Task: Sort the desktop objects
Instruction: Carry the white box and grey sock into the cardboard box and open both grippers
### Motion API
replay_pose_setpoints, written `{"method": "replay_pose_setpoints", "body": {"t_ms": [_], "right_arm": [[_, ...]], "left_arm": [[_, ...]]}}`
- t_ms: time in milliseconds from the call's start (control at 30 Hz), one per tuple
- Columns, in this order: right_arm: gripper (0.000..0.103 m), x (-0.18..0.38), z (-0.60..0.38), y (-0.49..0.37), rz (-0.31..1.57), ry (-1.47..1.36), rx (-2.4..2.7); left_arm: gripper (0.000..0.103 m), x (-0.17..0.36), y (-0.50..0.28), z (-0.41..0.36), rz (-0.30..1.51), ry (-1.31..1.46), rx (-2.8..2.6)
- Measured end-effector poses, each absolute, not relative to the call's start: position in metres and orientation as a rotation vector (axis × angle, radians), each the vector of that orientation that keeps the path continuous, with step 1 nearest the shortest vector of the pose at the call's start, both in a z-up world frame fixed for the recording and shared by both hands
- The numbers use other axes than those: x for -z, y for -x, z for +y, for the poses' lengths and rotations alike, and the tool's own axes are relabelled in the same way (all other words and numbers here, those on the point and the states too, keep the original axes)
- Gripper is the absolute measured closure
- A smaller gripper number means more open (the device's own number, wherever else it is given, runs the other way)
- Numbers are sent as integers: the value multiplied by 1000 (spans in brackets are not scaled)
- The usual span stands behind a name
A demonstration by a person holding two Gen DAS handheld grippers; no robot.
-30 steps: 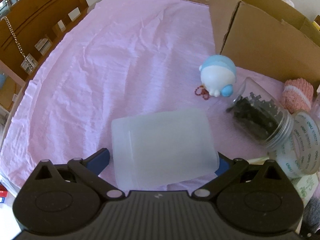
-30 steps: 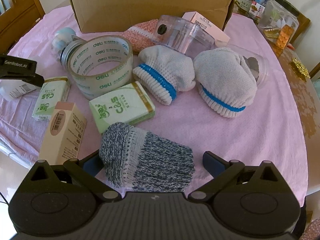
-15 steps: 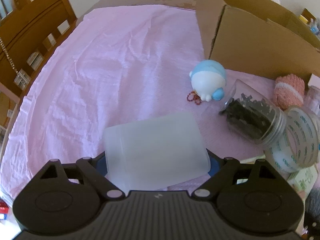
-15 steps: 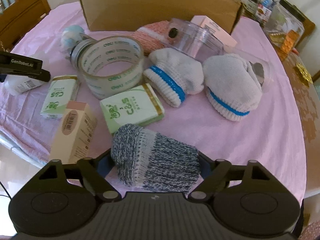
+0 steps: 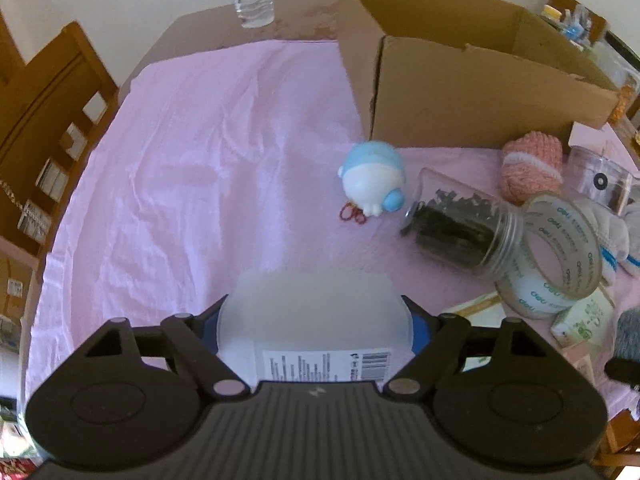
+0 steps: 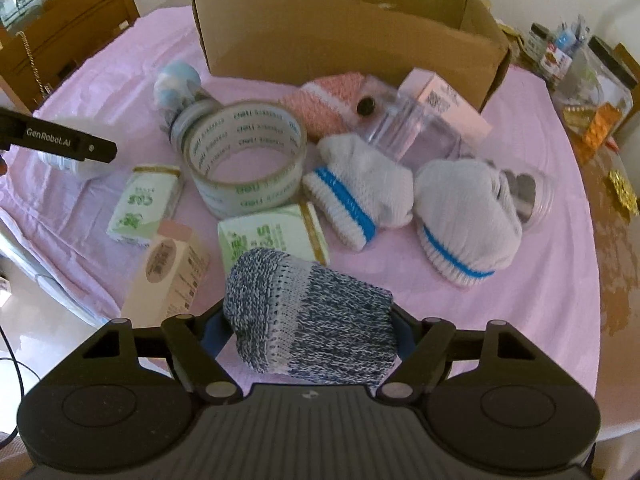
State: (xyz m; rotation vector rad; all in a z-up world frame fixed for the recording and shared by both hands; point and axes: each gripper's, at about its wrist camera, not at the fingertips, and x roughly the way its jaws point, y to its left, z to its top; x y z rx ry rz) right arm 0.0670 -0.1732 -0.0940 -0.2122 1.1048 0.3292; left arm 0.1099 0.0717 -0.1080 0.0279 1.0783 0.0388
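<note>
Two grips are loaded: left gripper (image 5: 316,320) clamps the frosted tub (image 5: 314,312), right gripper (image 6: 308,326) clamps the grey sock (image 6: 310,316). Both look lifted off the cloth (image 5: 192,168). Carry each level toward the box (image 6: 348,40) at 12 o'clock, clearing the tape (image 6: 244,160).

The cloth (image 5: 192,168) is pale pink; the box (image 6: 348,36) plain brown cardboard. One rolled sock (image 6: 312,320) is marled blue and white — two others (image 6: 360,196) are white with a bright blue stripe. The frosted container (image 5: 314,316) is milky white; the toy (image 5: 374,180) light blue and white.
</note>
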Motion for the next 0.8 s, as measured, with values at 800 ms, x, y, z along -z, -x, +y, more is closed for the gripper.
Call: {"method": "replay_pose_setpoints", "body": {"t_ms": [800], "right_arm": [[22, 23, -193, -144, 945, 262, -409]], "left_arm": [[20, 18, -153, 41, 936, -48, 76]]}}
